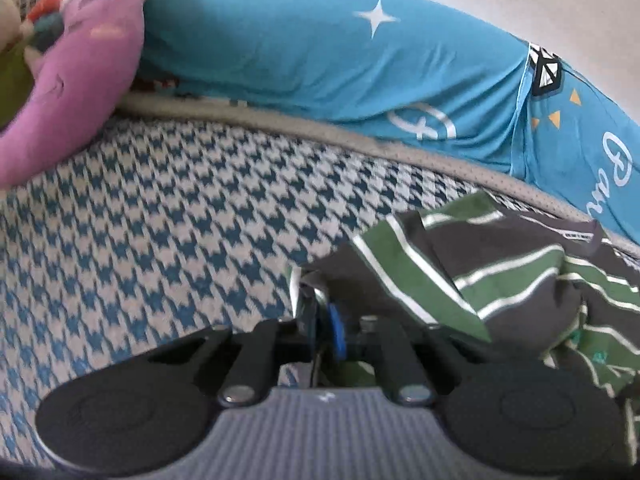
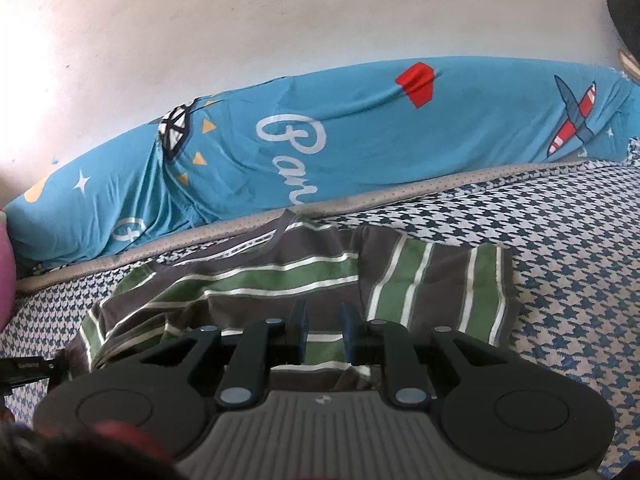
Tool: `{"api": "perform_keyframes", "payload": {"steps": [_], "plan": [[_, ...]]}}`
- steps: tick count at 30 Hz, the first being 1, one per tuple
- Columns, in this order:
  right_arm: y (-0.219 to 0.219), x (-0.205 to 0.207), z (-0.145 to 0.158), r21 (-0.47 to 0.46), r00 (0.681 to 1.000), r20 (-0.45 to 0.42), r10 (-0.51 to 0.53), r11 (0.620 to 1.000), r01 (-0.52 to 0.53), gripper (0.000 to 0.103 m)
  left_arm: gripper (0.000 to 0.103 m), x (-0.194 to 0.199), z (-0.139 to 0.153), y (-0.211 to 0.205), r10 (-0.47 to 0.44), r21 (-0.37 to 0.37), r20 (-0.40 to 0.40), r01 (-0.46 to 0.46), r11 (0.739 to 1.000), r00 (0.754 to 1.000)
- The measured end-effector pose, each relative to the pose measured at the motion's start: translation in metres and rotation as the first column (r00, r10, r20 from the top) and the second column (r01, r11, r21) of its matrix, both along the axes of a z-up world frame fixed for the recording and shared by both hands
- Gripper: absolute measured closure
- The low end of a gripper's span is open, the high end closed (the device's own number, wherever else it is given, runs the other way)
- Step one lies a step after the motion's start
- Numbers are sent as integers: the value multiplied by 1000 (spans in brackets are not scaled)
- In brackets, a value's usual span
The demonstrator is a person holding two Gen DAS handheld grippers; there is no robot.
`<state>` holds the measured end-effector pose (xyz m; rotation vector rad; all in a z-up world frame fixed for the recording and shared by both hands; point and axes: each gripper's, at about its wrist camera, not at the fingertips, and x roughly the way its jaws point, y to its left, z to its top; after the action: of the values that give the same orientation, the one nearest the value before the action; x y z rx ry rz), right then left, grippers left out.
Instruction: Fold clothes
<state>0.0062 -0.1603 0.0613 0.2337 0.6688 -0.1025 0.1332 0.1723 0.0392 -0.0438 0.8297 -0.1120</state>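
Note:
A grey shirt with green and white stripes lies crumpled on the houndstooth bed cover; it shows at the right in the left wrist view [image 1: 500, 272] and in the middle of the right wrist view [image 2: 280, 280]. My left gripper [image 1: 322, 320] is shut on the shirt's left edge, and the cloth drapes over its blue-padded fingertips. My right gripper [image 2: 324, 328] hovers low over the shirt's near part. Its jaws stand open by a narrow gap, and flat striped cloth shows through between them. One sleeve [image 2: 440, 284] is spread to the right.
A blue-and-white houndstooth cover [image 1: 160, 220] spreads over the bed. A long blue printed bolster [image 2: 360, 148] lies along the white wall behind a grey piped edge. A purple plush toy [image 1: 80, 80] sits at the far left.

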Motion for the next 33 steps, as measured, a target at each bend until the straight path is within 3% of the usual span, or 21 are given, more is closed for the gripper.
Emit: {"api": "perform_keyframes", "payload": {"steps": [3,6,12,20,24,26,29,33], "plan": [[-5,2,1,1,1000,0,-9,1000,9,84,96,4,9,-5,25,95,77,-32,995,997],[-8,3,1,-2,1000,1,-16,1000,16,84,96,13,21,3,75,140,140,-95,986,987],[-14,5,1,0,1000,-2,-20,1000,20,84,96,27,34,22,198,159,187,-228,960,962],[-18,4,2,11,1000,-7,-21,1000,21,84,94,35,32,29,262,200,205,-302,932,943],[-19,4,2,9,1000,-9,-18,1000,19,84,68,44,30,46,384,130,121,-398,908,915],[-19,4,2,10,1000,-13,-18,1000,18,84,67,43,32,52,399,67,100,-406,911,911],[-16,6,0,16,1000,-19,-14,1000,14,84,67,45,32,52,346,-30,60,-344,938,936],[-9,9,-2,22,1000,-26,6,1000,-5,84,66,47,33,35,201,-89,80,-193,977,976]]}}
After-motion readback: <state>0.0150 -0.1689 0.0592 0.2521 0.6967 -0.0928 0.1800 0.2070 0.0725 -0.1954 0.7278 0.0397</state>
